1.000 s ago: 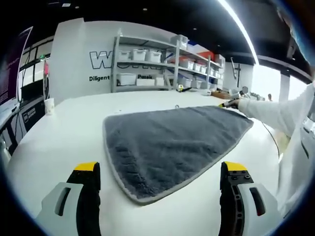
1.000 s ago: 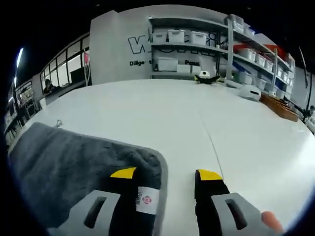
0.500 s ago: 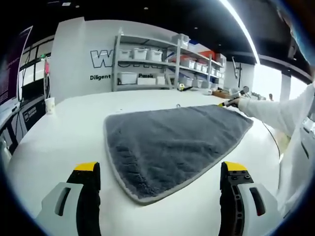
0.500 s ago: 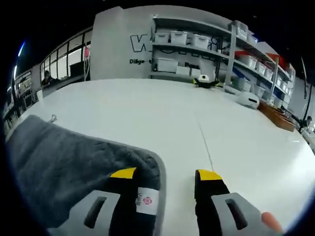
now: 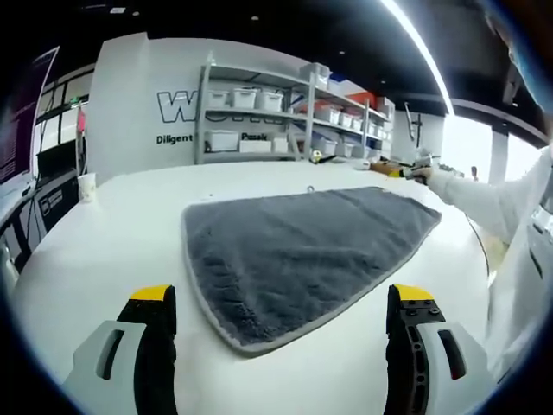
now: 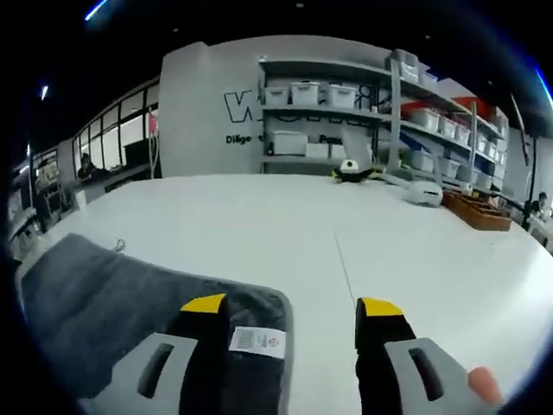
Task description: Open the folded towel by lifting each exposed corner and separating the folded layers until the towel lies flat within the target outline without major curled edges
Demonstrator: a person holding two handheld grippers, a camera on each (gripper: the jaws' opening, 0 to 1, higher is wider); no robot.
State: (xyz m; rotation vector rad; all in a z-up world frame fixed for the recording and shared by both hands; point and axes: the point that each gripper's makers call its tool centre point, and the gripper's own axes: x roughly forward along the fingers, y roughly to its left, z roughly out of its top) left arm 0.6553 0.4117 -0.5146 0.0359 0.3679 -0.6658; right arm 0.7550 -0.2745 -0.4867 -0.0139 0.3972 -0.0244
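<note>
Because the towel (image 5: 298,255) already lies spread in one grey layer on the white table (image 5: 112,251), what is left looks like finishing work, not unfolding. From your left gripper view it shows as a broad sheet with a pale bound edge, its near corner pointing at you between the jaws, and I see no folded layer or curled edge on that side. No target outline can be made out on the table, so I cannot tell whether the towel sits inside it.

Your left gripper (image 5: 285,303) hangs just short of that near corner with its jaws spread wide and nothing between them, which suits watching the edge, not pulling it.

Your right gripper (image 6: 292,307) is at the opposite corner. Its jaws stand apart too, the left one over the towel's corner, where the small white label (image 6: 257,341) shows, the right one over bare table. Nothing is pinched between them. That placement looks chosen to straddle the corner, ready to take or smooth it. Whether the jaw touches the cloth I cannot tell.

Your sleeve (image 5: 492,199) reaches across the far side to that corner. Shelves (image 6: 346,112) with bins stand well behind the table.
</note>
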